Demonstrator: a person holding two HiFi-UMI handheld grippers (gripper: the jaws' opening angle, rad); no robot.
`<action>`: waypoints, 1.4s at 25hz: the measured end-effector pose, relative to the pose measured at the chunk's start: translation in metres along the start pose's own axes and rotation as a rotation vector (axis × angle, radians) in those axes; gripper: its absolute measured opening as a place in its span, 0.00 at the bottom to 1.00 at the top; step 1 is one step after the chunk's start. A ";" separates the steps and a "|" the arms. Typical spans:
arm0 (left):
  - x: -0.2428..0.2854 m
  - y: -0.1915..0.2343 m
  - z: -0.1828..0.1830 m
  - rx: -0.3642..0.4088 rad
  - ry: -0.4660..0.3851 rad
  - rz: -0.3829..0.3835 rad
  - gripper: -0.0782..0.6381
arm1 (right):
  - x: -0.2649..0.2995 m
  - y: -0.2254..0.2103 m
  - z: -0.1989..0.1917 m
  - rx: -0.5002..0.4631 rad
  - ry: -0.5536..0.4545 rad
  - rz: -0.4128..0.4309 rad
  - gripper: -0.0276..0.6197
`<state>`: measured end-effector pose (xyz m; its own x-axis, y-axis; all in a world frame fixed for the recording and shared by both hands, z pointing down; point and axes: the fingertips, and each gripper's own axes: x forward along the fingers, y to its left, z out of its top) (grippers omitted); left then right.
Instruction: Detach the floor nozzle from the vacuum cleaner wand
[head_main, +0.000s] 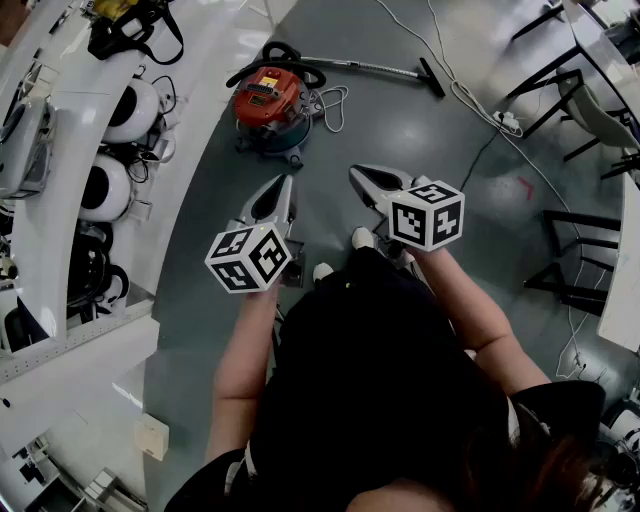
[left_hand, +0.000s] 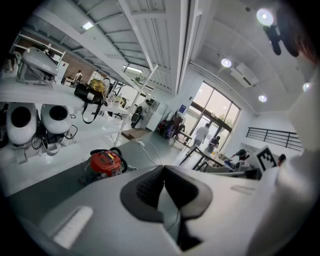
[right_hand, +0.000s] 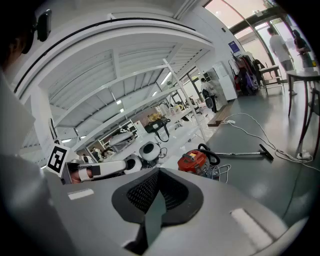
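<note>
A red canister vacuum cleaner (head_main: 270, 100) stands on the grey floor ahead of me, with its black hose (head_main: 275, 55) looped over it. Its metal wand (head_main: 375, 67) lies on the floor and runs right to the black floor nozzle (head_main: 432, 77), still joined to the wand. The vacuum cleaner (right_hand: 194, 161), wand (right_hand: 240, 154) and nozzle (right_hand: 266, 152) also show in the right gripper view; in the left gripper view only the canister (left_hand: 106, 162) shows. My left gripper (head_main: 285, 185) and right gripper (head_main: 358, 175) are held side by side well short of the vacuum, both shut and empty.
White benches (head_main: 60, 200) with round white devices line the left side. Black table and chair legs (head_main: 570, 250) stand at the right. A white cable with a power strip (head_main: 505, 120) trails across the floor beyond the nozzle. A small box (head_main: 152, 437) sits low left.
</note>
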<state>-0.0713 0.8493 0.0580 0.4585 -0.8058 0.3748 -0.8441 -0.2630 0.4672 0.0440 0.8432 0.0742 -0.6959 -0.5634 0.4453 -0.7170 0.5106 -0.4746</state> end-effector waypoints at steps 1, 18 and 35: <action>0.002 0.002 0.000 0.001 0.003 0.003 0.12 | 0.001 -0.002 0.001 0.003 -0.004 -0.002 0.04; 0.050 0.007 0.016 -0.163 -0.017 -0.043 0.12 | 0.017 -0.042 0.031 0.011 -0.023 -0.010 0.04; 0.138 -0.021 0.028 -0.120 0.004 0.005 0.12 | 0.021 -0.130 0.071 0.025 0.013 0.034 0.04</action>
<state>0.0017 0.7291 0.0778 0.4553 -0.8050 0.3803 -0.8072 -0.1931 0.5578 0.1248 0.7186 0.0912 -0.7205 -0.5375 0.4382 -0.6918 0.5128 -0.5083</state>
